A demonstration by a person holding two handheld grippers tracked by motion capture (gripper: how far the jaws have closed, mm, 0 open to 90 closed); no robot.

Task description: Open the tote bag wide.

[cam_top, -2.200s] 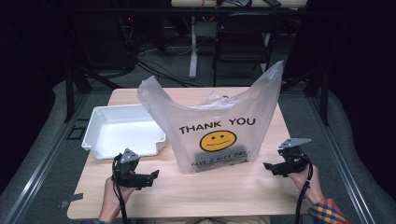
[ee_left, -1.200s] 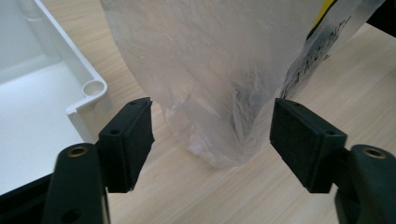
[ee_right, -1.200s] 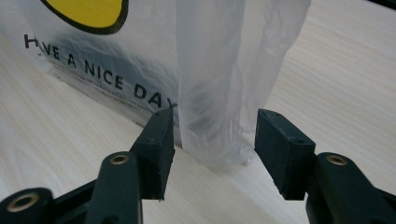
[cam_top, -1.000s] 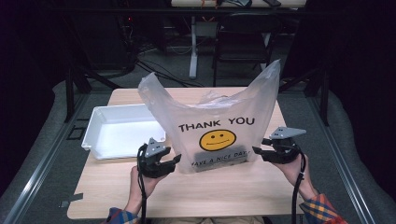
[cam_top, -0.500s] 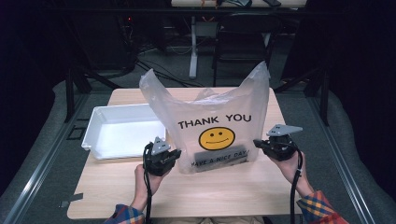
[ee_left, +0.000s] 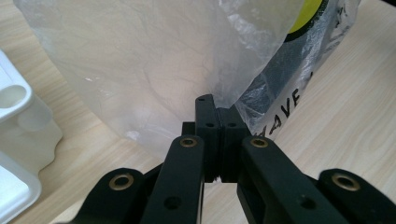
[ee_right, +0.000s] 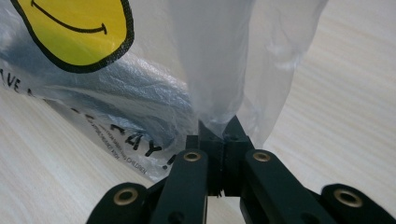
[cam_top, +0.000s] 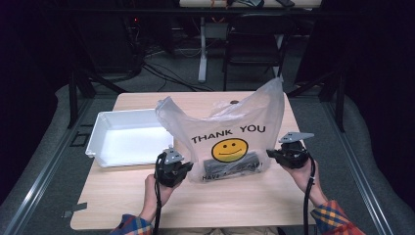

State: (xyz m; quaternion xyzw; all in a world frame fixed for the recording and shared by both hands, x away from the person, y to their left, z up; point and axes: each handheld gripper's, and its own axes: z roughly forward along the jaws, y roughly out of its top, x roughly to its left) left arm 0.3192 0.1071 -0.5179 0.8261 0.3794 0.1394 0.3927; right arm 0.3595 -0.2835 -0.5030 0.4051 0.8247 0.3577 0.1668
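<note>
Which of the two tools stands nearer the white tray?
The left tool, pinching the plastic bag's lower left corner just beside the white tray. The right tool grips the bag's far side, with the bag between it and the tray.

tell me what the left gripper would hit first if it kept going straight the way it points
The plastic bag. The left gripper already has its fingers closed at the bag's lower edge, seemingly pinching the film. Pushing on would press into the bag wall, then probably the dark item inside, though depth is hard to judge.
</note>
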